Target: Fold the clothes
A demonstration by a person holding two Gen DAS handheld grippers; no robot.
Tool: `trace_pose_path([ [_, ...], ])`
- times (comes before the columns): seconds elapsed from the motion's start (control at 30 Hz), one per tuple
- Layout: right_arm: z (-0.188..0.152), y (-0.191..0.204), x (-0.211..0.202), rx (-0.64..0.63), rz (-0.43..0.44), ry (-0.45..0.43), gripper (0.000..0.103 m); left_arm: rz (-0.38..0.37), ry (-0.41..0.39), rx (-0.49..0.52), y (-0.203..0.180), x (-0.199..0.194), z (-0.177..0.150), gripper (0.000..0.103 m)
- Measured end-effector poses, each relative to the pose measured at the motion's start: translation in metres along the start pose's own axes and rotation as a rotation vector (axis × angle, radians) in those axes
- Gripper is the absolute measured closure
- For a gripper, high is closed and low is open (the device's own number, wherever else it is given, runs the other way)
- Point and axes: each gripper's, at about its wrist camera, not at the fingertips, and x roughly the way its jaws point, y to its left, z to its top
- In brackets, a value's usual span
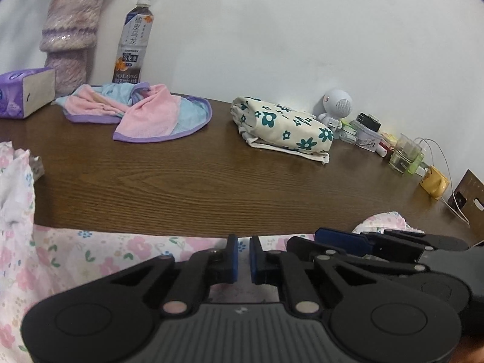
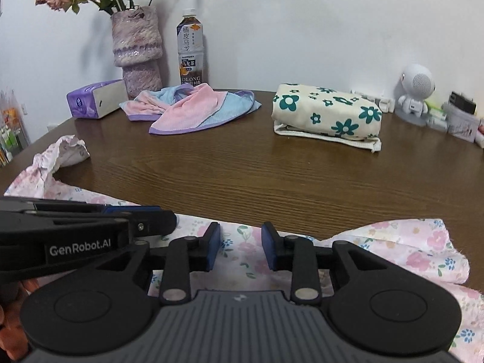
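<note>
Floral garment (image 2: 242, 242) under both grippers, L gripper (image 1: 243, 257) nearly closed, R gripper (image 2: 240, 246) apart

The middle of the brown wooden table (image 2: 242, 175) is bare, so a gripper can pass there freely from left to right. Along the near edge the pink floral garment (image 2: 408, 248) covers the wood. At the back, the crumpled pink and blue towel (image 2: 193, 109) and the folded flower-print cloth (image 2: 326, 115) stand apart with a clear gap between them. The tissue box (image 2: 96, 103), the vase (image 2: 137, 51) and the tea bottle (image 2: 190, 51) block the far left by the wall. Small items crowd the far right around the white robot figure (image 2: 416, 90).
</note>
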Motion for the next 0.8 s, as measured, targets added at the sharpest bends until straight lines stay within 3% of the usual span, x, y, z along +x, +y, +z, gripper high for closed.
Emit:
trace_pose_path([
  [0.27, 0.0, -0.01, -0.001, 0.01, 0.013, -0.001, 0.072, 0.001, -0.001, -0.01, 0.001, -0.001, 0.0, 0.097],
  [0.47, -0.002, -0.03, -0.004, 0.031, -0.041, -0.001, 0.072, -0.001, 0.0, -0.02, 0.002, -0.001, 0.0, 0.097],
  [0.6, -0.005, -0.045, -0.009, 0.043, -0.028, -0.001, 0.087, -0.003, 0.0, -0.024, 0.003, -0.002, 0.001, 0.097],
  [0.8, -0.007, -0.054, -0.013, 0.05, -0.006, -0.007, 0.092, -0.004, 0.0, -0.025, 0.003, -0.002, 0.001, 0.097],
])
